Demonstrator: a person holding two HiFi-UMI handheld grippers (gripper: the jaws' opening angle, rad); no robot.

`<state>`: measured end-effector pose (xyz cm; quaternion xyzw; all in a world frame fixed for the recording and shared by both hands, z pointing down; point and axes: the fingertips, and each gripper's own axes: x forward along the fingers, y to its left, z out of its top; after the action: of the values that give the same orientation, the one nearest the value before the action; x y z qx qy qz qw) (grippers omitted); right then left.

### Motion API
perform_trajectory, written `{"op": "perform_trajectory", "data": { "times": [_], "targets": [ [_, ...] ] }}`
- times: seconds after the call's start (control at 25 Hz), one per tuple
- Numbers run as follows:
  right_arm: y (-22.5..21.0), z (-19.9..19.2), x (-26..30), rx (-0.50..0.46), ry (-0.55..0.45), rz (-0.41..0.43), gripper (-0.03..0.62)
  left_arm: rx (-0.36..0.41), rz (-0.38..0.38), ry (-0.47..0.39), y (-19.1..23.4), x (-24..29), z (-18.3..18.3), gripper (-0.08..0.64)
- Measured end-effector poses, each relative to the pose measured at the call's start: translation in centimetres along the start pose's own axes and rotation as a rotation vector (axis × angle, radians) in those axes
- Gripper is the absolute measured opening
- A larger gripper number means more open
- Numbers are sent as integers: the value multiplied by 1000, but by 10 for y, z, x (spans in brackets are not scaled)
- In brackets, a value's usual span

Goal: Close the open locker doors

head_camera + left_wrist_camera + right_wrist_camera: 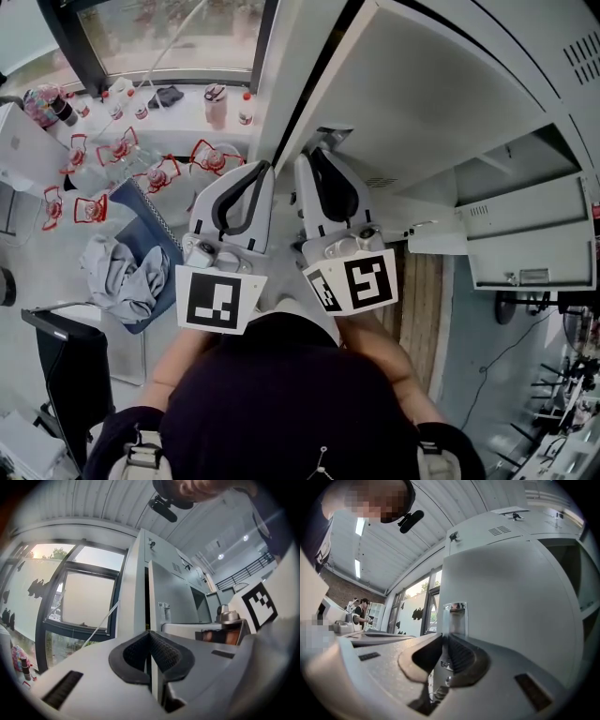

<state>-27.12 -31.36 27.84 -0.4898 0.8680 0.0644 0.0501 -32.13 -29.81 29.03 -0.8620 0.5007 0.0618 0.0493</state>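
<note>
Window-lit room, lockers at right: the open locker door [441, 98] fills the upper right, its edge pinched by the right gripper [444, 638]; left gripper [149, 634] clenched, empty.

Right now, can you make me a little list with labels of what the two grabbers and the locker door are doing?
left gripper: jaws together, holding nothing
right gripper: jaws closed on the edge of the locker door, near its latch plate
locker door: swung open, not closed yet
other doors: also open, on the right in the head view
</note>
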Motion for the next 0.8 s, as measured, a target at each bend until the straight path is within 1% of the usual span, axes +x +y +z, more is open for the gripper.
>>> {"op": "perform_trajectory", "data": {
  "times": [0.56,0.8],
  "targets": [
    [-6,-3,16,2,2,-2,35,-27,10,0,6,13,-6,0],
    [-10,-4,22,4,4,-3,34,-27,16,5,7,16,-7,0]
  ]
}}
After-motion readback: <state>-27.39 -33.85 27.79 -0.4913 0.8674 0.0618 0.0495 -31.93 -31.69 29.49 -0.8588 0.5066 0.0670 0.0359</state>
